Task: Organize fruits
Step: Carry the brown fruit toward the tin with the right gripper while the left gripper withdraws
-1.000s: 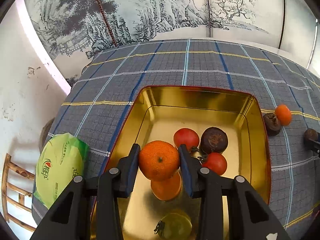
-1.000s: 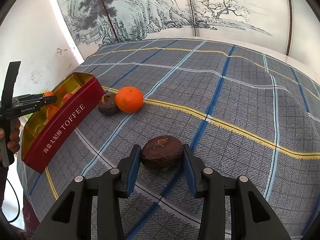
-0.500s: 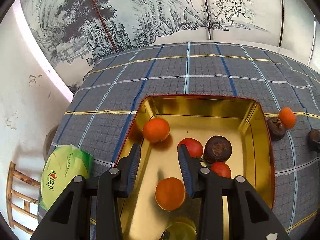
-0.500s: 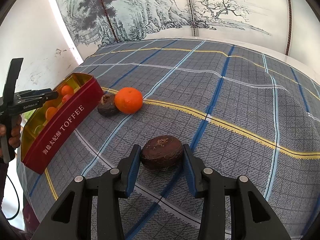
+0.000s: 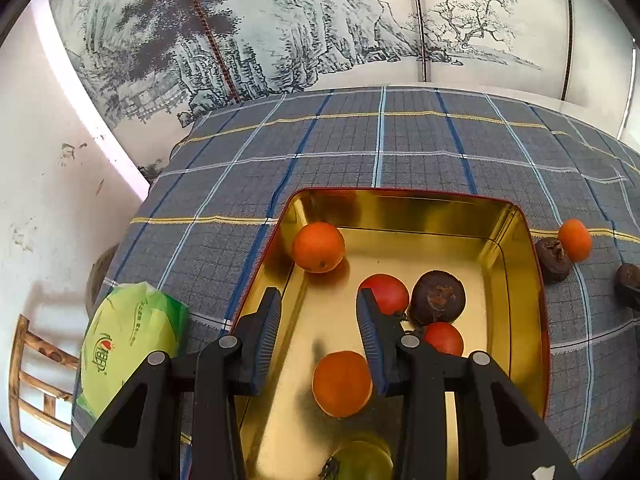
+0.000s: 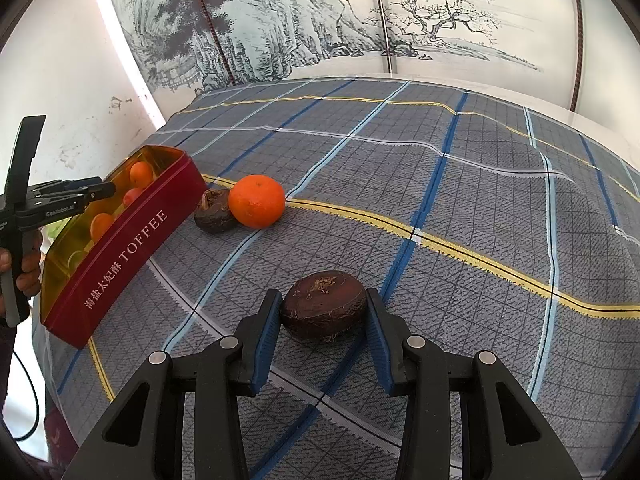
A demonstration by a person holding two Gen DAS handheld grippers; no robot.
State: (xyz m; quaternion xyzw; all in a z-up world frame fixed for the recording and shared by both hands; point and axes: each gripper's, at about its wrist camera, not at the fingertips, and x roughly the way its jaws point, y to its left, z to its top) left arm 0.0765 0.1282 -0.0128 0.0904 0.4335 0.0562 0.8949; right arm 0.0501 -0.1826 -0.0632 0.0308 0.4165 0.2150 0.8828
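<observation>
Change since a second ago: mandarin [image 5: 318, 246] that sat between the left jaws now lies loose in the far left corner of the toffee tin [image 5: 524, 240]; the right side is unchanged.
Done so far: six fruits show in the tin in the left wrist view, namely that mandarin, a second orange fruit [image 5: 341, 383] near the front, two red ones [image 5: 387, 293] [image 5: 444, 337], a dark brown fruit [image 5: 438, 298] and a pale green one [image 5: 362, 460] at the near edge.
Left to do: three fruits are on the plaid cloth [image 6: 400, 184] outside the tin, so by my reckoning the job is about two thirds through.
Outside fruit, pair: an orange mandarin [image 6: 256, 201] touching a brown fruit [image 6: 214, 216], just beside the tin's far right corner.
Outside fruit, single: a brown, flattish fruit [image 6: 323, 305] nearer the cloth's front, well apart from the tin.
Right gripper [image 6: 323, 334]: jaws sit either side of that single brown fruit, pads against or a hair off its flanks; the fruit rests on the cloth, not lifted.
Left gripper [image 5: 318, 334]: jaws parted and empty, hanging above the tin's left half with the front orange fruit below and between them.
Nearby: a green packet [image 5: 128, 344] lies at the cloth's left edge.
</observation>
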